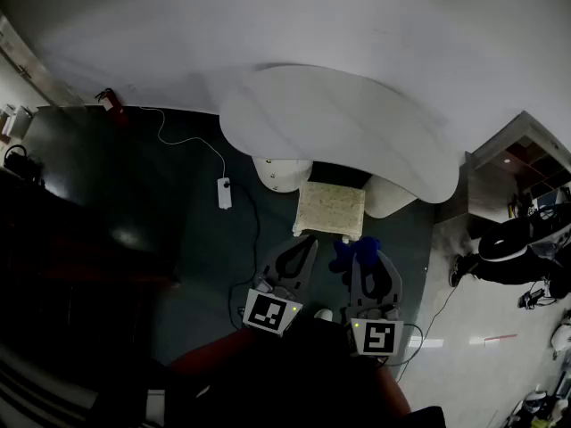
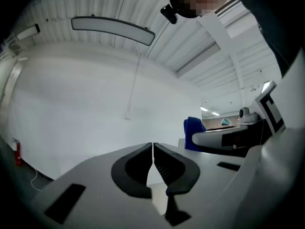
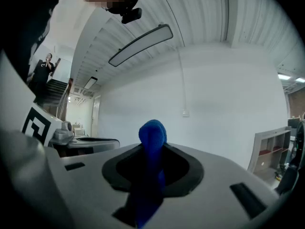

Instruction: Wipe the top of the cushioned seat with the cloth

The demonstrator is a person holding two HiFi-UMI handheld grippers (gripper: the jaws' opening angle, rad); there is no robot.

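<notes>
The cushioned seat [image 1: 330, 209] is a cream square pad, standing on the dark floor just below a white curved table [image 1: 339, 123]. My left gripper [image 1: 309, 242] hovers near the seat's lower left corner, shut with nothing between its jaws [image 2: 153, 148]. My right gripper [image 1: 359, 255] is near the seat's lower right corner, shut on a blue cloth [image 1: 355, 251]. In the right gripper view the cloth [image 3: 152, 136] bulges up out of the jaws. Both gripper views look towards a white wall and ceiling, not at the seat.
A white power strip [image 1: 224, 193] with a cable lies on the floor left of the seat. A red fire extinguisher [image 1: 107, 102] stands at the far left wall. A dark cabinet [image 1: 62, 203] fills the left. A person [image 1: 508, 248] and shelving [image 1: 526, 159] are at the right.
</notes>
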